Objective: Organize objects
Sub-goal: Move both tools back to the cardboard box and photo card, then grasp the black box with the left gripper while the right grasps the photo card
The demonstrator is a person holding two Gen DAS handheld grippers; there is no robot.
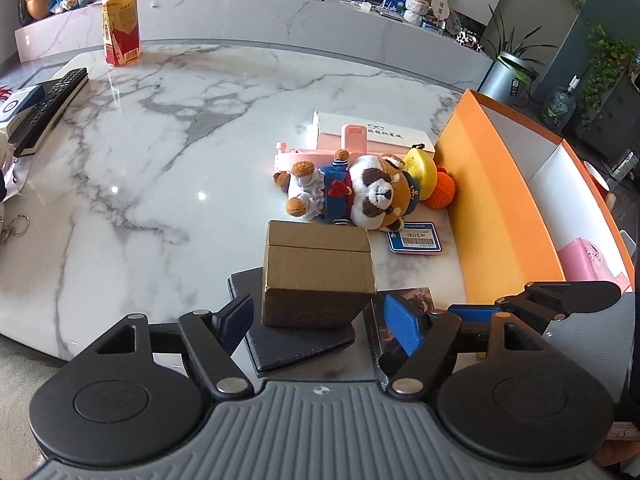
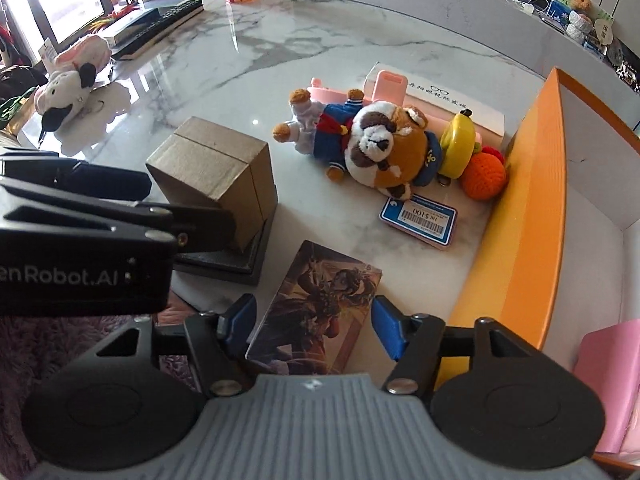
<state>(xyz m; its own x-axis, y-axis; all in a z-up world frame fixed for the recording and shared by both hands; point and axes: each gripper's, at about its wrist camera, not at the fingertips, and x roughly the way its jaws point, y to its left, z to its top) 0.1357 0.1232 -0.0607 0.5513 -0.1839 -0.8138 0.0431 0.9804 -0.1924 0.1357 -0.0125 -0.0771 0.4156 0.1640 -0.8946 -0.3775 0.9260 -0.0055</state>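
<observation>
The left gripper tilts steeply down, jaws wide either side of the brown box on a black pad, pads not pressing. The right gripper also tilts down, jaws open astride the picture card, gripping nothing. Beyond its fingers, a blue tag reads "HK$100"; the left gripper's body reads "enRobot.AI".

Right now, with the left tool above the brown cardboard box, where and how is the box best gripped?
Probably grip the brown cardboard box across its two plain upright side faces, coming down from above on the near side. The left tool is open and already straddles it, pads not touching. The box stands upright on a dark flat case, so a grip at mid-height should avoid catching that.
</observation>
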